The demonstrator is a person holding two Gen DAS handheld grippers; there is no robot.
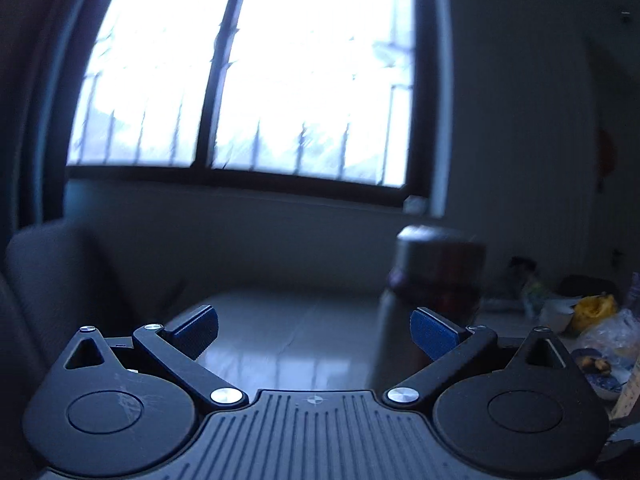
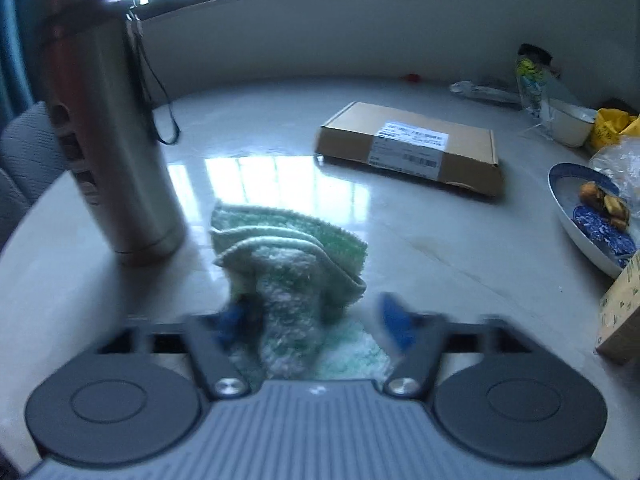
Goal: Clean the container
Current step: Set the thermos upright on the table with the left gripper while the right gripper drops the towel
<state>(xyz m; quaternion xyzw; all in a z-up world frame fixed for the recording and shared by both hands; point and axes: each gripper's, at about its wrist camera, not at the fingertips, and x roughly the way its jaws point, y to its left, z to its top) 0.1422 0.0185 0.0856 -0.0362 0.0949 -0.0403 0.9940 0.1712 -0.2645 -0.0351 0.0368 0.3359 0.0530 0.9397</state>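
Observation:
A tall steel flask (image 2: 108, 132) with a dark strap stands upright on the table at the left of the right wrist view. It also shows in the left wrist view (image 1: 432, 276), blurred, ahead and to the right. A crumpled green cloth (image 2: 288, 256) lies on the table just right of the flask's base. My right gripper (image 2: 316, 320) is open, its blurred blue pads either side of the cloth's near end. My left gripper (image 1: 314, 330) is open and empty, held above the table, left of the flask.
A flat cardboard box (image 2: 412, 148) lies mid-table. A blue-patterned plate with food (image 2: 592, 216), a yellow bag (image 2: 612, 128), a white bowl (image 2: 568, 124) and a carton (image 2: 620, 312) crowd the right side. A grey chair (image 1: 52, 280) stands left; a window (image 1: 248, 64) behind.

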